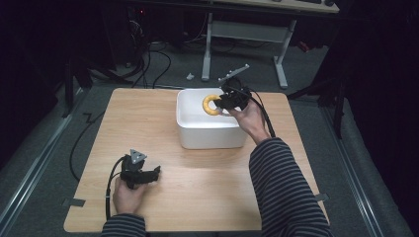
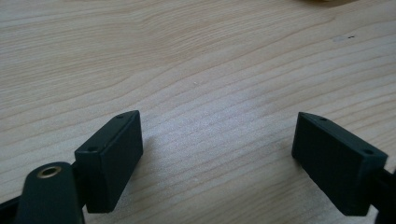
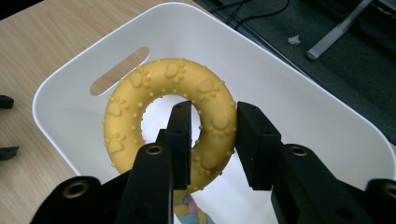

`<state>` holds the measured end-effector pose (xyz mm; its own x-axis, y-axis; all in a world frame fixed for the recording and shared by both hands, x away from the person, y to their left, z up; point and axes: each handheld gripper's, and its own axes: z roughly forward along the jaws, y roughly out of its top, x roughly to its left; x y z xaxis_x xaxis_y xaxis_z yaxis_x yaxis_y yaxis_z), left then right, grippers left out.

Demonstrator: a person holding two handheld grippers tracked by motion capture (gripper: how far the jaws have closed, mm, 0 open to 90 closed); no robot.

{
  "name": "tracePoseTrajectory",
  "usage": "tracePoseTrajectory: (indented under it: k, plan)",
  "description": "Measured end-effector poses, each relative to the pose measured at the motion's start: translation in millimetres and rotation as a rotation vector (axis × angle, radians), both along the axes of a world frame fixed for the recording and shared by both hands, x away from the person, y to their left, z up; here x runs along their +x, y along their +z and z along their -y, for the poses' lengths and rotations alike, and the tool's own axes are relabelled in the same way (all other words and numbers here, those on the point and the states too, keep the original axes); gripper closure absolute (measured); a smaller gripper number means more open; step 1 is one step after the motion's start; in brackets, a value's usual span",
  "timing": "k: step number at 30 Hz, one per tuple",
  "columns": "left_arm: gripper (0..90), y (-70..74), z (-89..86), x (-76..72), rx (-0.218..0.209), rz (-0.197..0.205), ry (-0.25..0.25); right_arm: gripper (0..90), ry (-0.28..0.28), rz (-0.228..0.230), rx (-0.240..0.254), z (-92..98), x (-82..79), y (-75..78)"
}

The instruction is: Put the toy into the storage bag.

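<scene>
**Yellow ring held over the white bin**

The right tool (image 3: 214,140) has its two black, blocky jaws clamped on one side of a yellow ring (image 3: 170,123), one jaw through the hole, the other outside the band. The ring looks rubbery and matte, a fat doughnut shape studded with small bumps and raised paw prints. It hangs over the open white bin (image 3: 299,100), tilted rather than lying flat, its hole facing roughly the right gripper camera; being round, it has no long axis to speak of. In the high view it stands nearly on edge over the bin's far right corner (image 1: 212,104). Under it, at the bottom of the bin, there's a scrap of something braided in pastel colours (image 3: 189,210).

The bin is smooth, glossy plastic, rectangular with rounded corners and a slot handle cut in one wall.

Down at the near left, the left tool (image 2: 217,154) rests low over the worktop (image 1: 197,187), jaws spread wide with nothing between them.

The worktop is pale wood-grain laminate, matte, with rounded corners. Around it: dark grey floor, loose black cables, and the white legs of a desk (image 1: 281,59) beyond.
</scene>
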<state>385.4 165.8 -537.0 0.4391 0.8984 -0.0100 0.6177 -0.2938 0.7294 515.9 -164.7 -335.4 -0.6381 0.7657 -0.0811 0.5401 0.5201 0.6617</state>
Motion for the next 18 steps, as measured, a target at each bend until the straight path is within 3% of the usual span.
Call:
tracePoseTrajectory:
  k: [9,13,18]
  plan:
    - [16.7,0.0,0.2,0.0,0.002,0.001,0.002,68.1,0.018,-0.022,-0.009,-4.4,3.8,-9.7]
    - [16.8,0.0,0.6,0.1,-0.001,0.001,0.005,68.1,0.02,-0.064,-0.024,-6.1,5.4,-17.9]
    - [16.8,0.0,0.6,0.1,0.0,0.001,0.005,68.1,0.029,-0.083,-0.017,-4.2,6.0,-25.2]
